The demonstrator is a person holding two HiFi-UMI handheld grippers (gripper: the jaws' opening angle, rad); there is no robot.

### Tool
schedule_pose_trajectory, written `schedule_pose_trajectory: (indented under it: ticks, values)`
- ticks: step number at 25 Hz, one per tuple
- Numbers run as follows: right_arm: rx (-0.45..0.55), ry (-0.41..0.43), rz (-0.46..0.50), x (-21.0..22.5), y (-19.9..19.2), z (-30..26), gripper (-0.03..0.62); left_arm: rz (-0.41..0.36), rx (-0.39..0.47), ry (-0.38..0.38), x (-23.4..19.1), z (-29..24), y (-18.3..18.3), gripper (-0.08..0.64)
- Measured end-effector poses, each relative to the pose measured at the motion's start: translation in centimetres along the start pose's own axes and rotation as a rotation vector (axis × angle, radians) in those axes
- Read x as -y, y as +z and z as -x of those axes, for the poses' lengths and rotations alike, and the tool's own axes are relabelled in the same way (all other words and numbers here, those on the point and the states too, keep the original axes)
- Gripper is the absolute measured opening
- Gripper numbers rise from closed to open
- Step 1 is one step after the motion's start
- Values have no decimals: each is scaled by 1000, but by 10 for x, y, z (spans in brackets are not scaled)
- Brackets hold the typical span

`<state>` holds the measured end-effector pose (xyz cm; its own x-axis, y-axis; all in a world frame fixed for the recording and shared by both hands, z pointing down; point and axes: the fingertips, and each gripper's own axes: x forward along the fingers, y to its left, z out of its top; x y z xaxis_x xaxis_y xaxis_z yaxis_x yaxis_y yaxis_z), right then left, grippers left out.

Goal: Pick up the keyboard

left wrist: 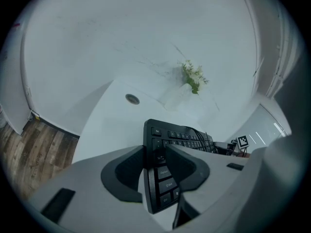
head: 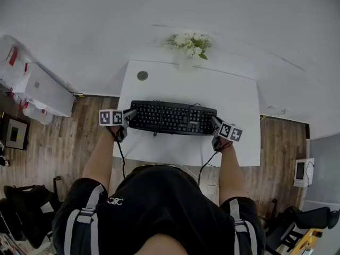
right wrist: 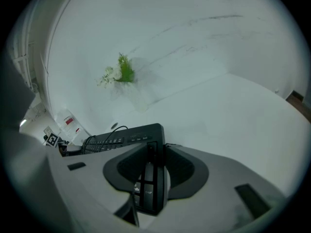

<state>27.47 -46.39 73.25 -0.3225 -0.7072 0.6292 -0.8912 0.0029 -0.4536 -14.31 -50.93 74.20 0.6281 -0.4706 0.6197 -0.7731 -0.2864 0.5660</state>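
Note:
A black keyboard (head: 172,117) hangs level over the white table (head: 159,147), held at both short ends. My left gripper (head: 129,114) is shut on its left end; in the left gripper view that end (left wrist: 163,178) is pinched between the grey jaws of this gripper (left wrist: 155,161). My right gripper (head: 215,124) is shut on the right end, which stands edge-on (right wrist: 150,188) between that gripper's (right wrist: 155,154) jaws. The keyboard's black cable (head: 158,125) loops over the keys.
A vase of white flowers (head: 190,45) stands at the table's far edge against the wall. A round grommet (head: 142,75) sits at the far left corner. White plastic boxes (head: 37,89) stand on the wood floor to the left, dark chairs (head: 26,206) nearby.

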Motion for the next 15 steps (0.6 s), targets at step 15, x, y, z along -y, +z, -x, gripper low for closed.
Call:
schedule_pose_trajectory:
  ticks: [15]
  values:
    - [434, 49, 217, -82, 155, 126, 121, -240, 401, -123, 114, 96, 136, 153]
